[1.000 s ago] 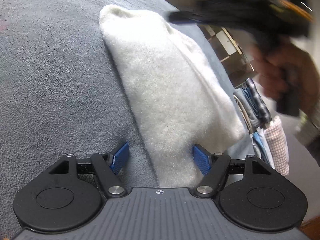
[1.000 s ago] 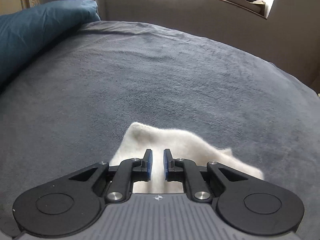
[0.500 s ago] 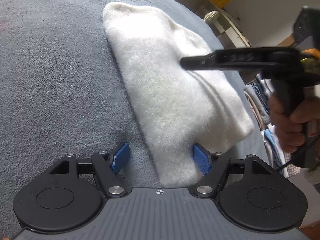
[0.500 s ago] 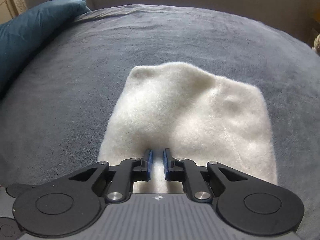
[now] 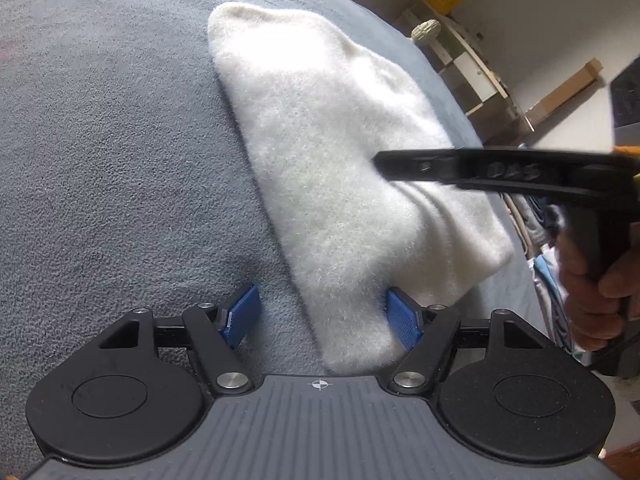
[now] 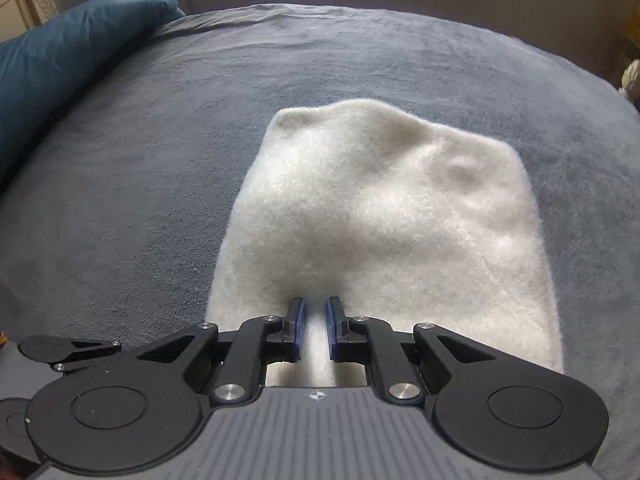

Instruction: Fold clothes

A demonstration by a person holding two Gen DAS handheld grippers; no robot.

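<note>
A white fluffy garment (image 5: pixel 340 168) lies folded into a long rectangle on the grey blanket (image 5: pixel 100 140). My left gripper (image 5: pixel 323 296) stands open at the garment's near corner, which lies between the blue pads. The right pad (image 5: pixel 402 316) touches the fabric edge; the left pad is over the blanket. My right gripper (image 5: pixel 380 160), held in a person's hand (image 5: pixel 592 280), reaches in from the right with its tip down on the garment's middle, where soft creases start. In the right wrist view the right gripper (image 6: pixel 316 304) is shut, with only a narrow slit and the garment (image 6: pixel 392 208) beneath it.
A teal pillow (image 6: pixel 72 60) lies along the blanket's far left. Beyond the bed's right edge stand a pale curved shelf (image 5: pixel 472 76) and a pile of clothes (image 5: pixel 540 220). Part of the left gripper (image 6: pixel 68 352) shows at the lower left of the right wrist view.
My right gripper has come across from the garment's far end and lowered onto its middle. The left gripper has hardly moved and stays open at the near corner.
</note>
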